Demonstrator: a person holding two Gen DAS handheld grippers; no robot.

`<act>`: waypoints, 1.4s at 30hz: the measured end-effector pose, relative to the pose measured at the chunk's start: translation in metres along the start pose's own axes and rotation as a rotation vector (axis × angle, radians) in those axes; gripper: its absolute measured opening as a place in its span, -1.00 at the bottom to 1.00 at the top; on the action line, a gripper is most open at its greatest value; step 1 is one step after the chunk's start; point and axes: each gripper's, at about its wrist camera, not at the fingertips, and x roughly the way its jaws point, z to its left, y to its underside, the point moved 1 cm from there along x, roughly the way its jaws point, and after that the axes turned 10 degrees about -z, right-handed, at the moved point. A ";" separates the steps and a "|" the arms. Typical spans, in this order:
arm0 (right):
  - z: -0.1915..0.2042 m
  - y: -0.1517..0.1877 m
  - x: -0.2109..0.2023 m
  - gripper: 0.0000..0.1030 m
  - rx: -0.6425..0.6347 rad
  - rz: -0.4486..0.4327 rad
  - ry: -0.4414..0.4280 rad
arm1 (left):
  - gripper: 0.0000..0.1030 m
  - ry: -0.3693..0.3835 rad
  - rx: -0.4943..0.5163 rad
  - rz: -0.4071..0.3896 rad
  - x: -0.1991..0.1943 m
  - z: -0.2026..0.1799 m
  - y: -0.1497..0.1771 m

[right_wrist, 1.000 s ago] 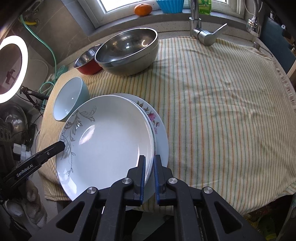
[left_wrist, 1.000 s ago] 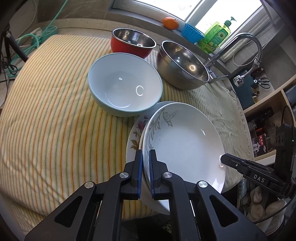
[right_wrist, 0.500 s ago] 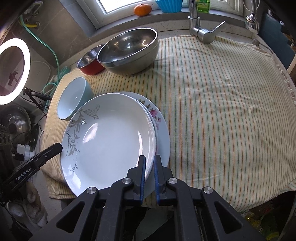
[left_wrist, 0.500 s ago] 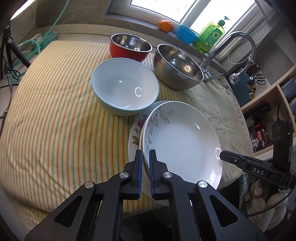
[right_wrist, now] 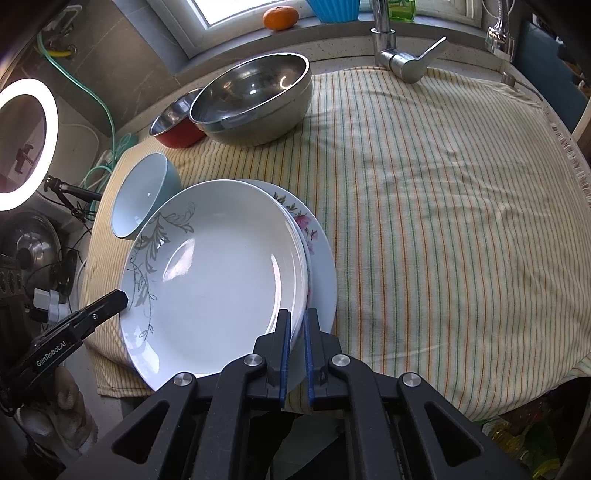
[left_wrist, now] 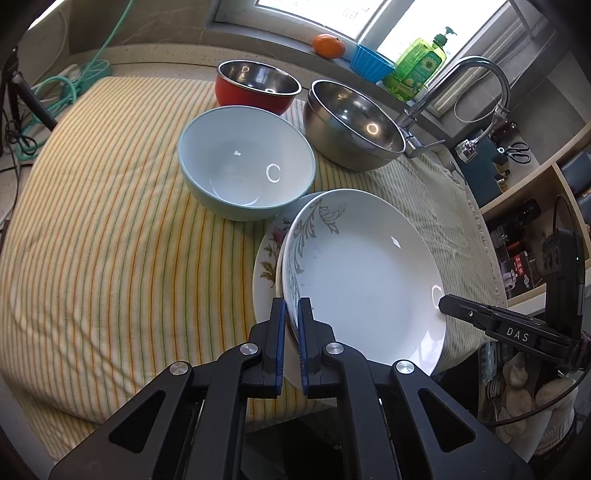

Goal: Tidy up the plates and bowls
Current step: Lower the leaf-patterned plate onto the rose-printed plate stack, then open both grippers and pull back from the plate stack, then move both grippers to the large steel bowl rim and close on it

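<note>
A white deep plate with a grey leaf pattern [left_wrist: 362, 273] [right_wrist: 218, 273] is gripped on opposite rims by both grippers. My left gripper [left_wrist: 291, 314] is shut on its near rim; it also shows in the right wrist view [right_wrist: 110, 301]. My right gripper [right_wrist: 297, 325] is shut on the other rim; it also shows in the left wrist view [left_wrist: 448, 304]. Under it lies a flat plate with pink flowers [left_wrist: 267, 254] [right_wrist: 319, 254]. A light blue bowl [left_wrist: 245, 162] [right_wrist: 142, 199] stands just behind the plates.
A red bowl with a steel inside [left_wrist: 256, 85] [right_wrist: 175, 125] and a large steel bowl [left_wrist: 351, 125] [right_wrist: 255, 99] stand at the back of the striped cloth [left_wrist: 92, 221] [right_wrist: 443, 221]. A tap [right_wrist: 402, 62], an orange [right_wrist: 280, 16] and a soap bottle [left_wrist: 417, 62] are by the window.
Both grippers keep their hold on the leaf plate. The views have drawn back slightly and the plate sits a little closer to the blue bowl.
</note>
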 end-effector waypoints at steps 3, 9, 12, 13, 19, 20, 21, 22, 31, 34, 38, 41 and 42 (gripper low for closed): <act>-0.001 0.000 0.000 -0.87 0.006 0.007 -0.006 | -0.90 0.002 0.002 0.005 0.000 0.000 0.000; -0.004 -0.005 -0.006 -0.87 0.025 -0.007 -0.018 | -0.90 0.004 0.001 0.013 -0.002 0.000 -0.003; -0.007 -0.009 -0.010 -0.85 0.029 -0.018 -0.017 | -0.90 0.010 -0.002 0.012 -0.006 0.000 -0.006; -0.009 -0.011 -0.012 -0.82 0.033 -0.024 -0.020 | -0.90 0.013 -0.006 0.010 -0.008 0.000 -0.007; -0.013 -0.024 -0.023 -0.70 0.018 -0.055 -0.027 | -0.90 0.022 -0.041 -0.021 -0.019 0.001 -0.018; -0.014 -0.027 -0.024 -0.70 0.016 -0.064 -0.026 | -0.90 0.022 -0.047 -0.027 -0.021 0.001 -0.020; -0.016 -0.030 -0.025 -0.70 0.014 -0.074 -0.026 | -0.90 0.022 -0.053 -0.034 -0.022 0.000 -0.022; -0.017 -0.034 -0.026 -0.70 0.015 -0.083 -0.025 | -0.90 0.022 -0.056 -0.042 -0.023 0.000 -0.025; -0.027 -0.067 -0.031 -0.68 -0.008 -0.151 -0.020 | -0.90 -0.009 -0.078 -0.092 -0.018 -0.006 -0.053; -0.027 -0.081 -0.031 -0.68 -0.036 -0.169 -0.039 | -0.89 -0.020 -0.081 -0.105 -0.012 -0.011 -0.062; -0.023 -0.102 -0.029 -0.57 -0.099 -0.181 -0.052 | -0.86 -0.025 -0.086 -0.116 -0.003 -0.019 -0.076; -0.022 -0.118 -0.023 -0.57 -0.140 -0.183 -0.060 | -0.76 -0.033 -0.091 -0.123 0.006 -0.025 -0.087; -0.023 -0.124 -0.020 -0.57 -0.144 -0.177 -0.064 | -0.76 -0.032 -0.093 -0.123 0.008 -0.027 -0.090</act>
